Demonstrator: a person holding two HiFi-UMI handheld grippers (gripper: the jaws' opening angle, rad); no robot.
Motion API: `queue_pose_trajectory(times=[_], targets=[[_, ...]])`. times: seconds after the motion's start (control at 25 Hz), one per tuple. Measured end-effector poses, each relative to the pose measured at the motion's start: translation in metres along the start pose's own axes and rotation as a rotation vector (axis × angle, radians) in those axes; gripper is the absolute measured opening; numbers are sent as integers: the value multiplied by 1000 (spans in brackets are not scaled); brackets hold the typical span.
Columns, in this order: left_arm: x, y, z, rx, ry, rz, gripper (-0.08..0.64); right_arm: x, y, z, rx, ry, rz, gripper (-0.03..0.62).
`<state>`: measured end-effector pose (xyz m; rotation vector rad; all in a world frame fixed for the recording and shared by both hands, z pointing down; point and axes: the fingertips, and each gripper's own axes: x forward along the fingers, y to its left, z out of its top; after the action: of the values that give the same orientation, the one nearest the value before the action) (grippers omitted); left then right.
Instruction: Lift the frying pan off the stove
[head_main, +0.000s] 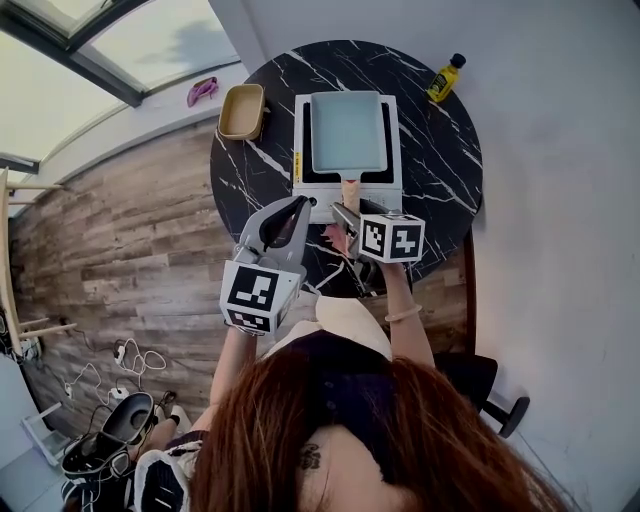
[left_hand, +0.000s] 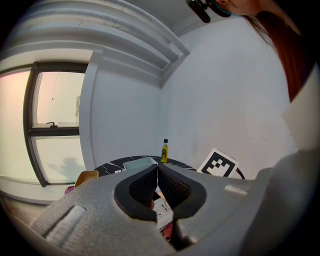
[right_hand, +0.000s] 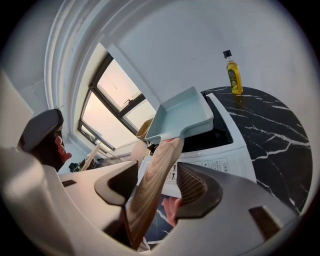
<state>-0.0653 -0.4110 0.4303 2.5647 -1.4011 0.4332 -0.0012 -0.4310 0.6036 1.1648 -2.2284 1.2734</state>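
Right gripper (right_hand: 155, 176): jaws parted, the wooden handle (right_hand: 161, 165) lying between them with a gap at the right pad, so not yet clamped. The square frying pan (right_hand: 182, 116) sits on the stove (right_hand: 235, 150). It is probably rigid and front-heavy, so grip the handle close to the pan. Left gripper (left_hand: 158, 172) is pressed together on nothing and held just beside the right one, near the stove's front, with both forearms reaching forward.

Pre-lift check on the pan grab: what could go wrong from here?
1. The right tongs straddle the wooden handle, but a gap shows on one side; lifting now could let it slip.
2. The grip sits far from the pan, so it may droop or twist over the stove.
3. The bowl stands close beside the stove; a swing that way could knock it.
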Motion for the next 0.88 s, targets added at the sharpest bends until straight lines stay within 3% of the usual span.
queue_pose_trajectory(times=[0.24,0.52,0.88], targets=[[1,5,-3,-4,11,10,12,5,3,1,75,16,60,252],[3,8,-6,-6,22,17,12,12,12,-5,204,62,190,233],[2,11,-6,-13,24,25,12,15,15,-7,297,74,250,123]])
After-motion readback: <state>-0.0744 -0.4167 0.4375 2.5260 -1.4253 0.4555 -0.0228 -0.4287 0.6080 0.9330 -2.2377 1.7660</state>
